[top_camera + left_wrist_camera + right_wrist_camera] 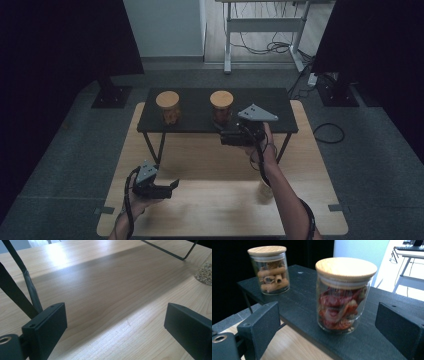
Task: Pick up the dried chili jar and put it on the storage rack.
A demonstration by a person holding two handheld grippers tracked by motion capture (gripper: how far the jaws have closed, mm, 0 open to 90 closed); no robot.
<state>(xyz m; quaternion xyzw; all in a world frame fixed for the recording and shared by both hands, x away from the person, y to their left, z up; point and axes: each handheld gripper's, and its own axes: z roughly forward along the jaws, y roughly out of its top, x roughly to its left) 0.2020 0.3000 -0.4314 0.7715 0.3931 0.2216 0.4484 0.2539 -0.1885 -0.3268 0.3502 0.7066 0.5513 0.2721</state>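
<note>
Two glass jars with wooden lids stand on a low black shelf (192, 122). The left jar (167, 107) holds tube pasta (272, 277). The right jar (221, 106) holds red dried pieces (338, 308). My right gripper (224, 133) is open at the shelf's front edge, just in front of the red jar. In the right gripper view (328, 315) the jaws stand wide, either side of that jar, and the pads are clear of the glass. My left gripper (174, 184) is open low over the wooden table (112, 285), with nothing between its jaws (115, 315).
The shelf stands on thin black metal legs (175, 253) over the back half of the wooden table (210, 200). A glass container of pale beans (205, 272) sits on the table to the right of my left gripper. Dark stands and a white desk are behind.
</note>
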